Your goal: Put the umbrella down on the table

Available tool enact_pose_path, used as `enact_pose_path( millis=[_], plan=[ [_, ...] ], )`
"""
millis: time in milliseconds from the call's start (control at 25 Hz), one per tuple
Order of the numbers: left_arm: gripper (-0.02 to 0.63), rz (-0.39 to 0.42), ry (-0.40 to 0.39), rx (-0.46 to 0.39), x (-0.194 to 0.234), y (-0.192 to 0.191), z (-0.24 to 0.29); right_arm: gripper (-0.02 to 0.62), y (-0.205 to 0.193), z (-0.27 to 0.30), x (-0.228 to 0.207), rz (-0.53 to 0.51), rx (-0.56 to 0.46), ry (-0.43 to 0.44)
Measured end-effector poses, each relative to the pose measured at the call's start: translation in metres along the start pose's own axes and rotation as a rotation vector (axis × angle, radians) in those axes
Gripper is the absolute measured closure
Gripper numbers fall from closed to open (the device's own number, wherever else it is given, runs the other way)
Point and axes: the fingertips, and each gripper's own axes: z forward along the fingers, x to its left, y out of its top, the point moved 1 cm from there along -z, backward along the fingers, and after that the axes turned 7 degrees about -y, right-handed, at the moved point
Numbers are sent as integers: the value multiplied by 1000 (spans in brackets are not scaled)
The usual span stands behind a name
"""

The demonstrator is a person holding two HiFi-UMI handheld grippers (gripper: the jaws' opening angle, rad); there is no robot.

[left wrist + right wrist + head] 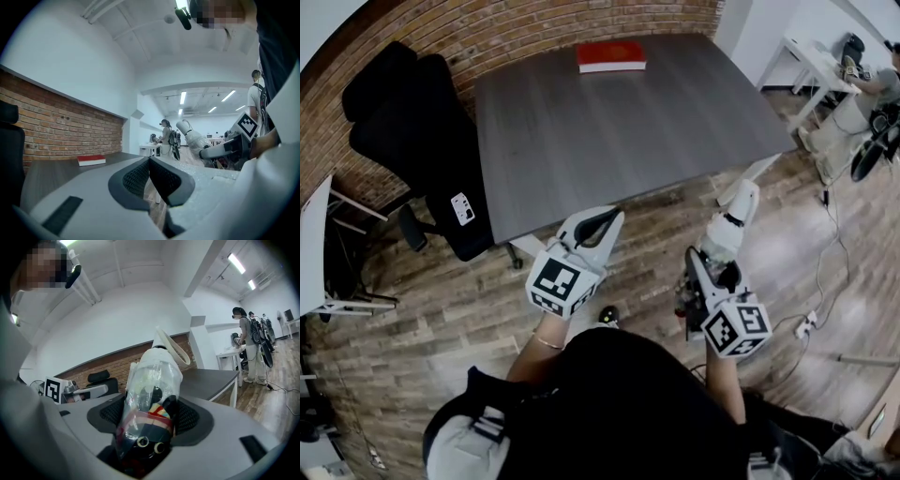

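The umbrella (729, 225) is folded, white-handled and wrapped in clear plastic, and it sticks forward out of my right gripper (712, 267), which is shut on it. In the right gripper view the umbrella (152, 394) fills the space between the pads of that gripper (150, 416), its white handle loop pointing up and away. My left gripper (607, 217) hangs just off the near edge of the dark grey table (609, 131), shut with nothing in it; its pads meet in the left gripper view (150, 164). Both grippers are over the wooden floor, short of the table.
A red book (610, 56) lies at the table's far edge. A black office chair (412, 141) stands at the table's left by the brick wall. White desks (816, 66) and a person (246, 343) are off to the right, with cables (825, 234) on the floor.
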Motion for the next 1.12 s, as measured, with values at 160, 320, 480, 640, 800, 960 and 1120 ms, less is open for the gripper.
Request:
enact_pose_path(
  millis=[160, 320, 480, 640, 800, 960, 1120],
  plan=[
    [604, 7, -1, 2, 25, -1, 2, 301, 1, 27, 7, 3, -1, 4],
    [604, -16, 2, 18, 47, -7, 0, 301, 2, 50, 14, 5, -1, 6],
    [604, -26, 8, 22, 63, -14, 4, 301, 2, 68, 18, 3, 13, 7],
    [604, -37, 22, 16, 74, -15, 13, 301, 7, 86, 12, -11, 23, 14],
    [604, -40, 53, 20, 90, -21, 23, 302, 6, 115, 3, -10, 42, 40],
    [604, -37, 110, 31, 116, -20, 34, 302, 13, 156, -1, -18, 56, 92],
    [604, -48, 183, 31, 151, -19, 44, 301, 22, 205, 0, -44, 77, 157]
  ],
)
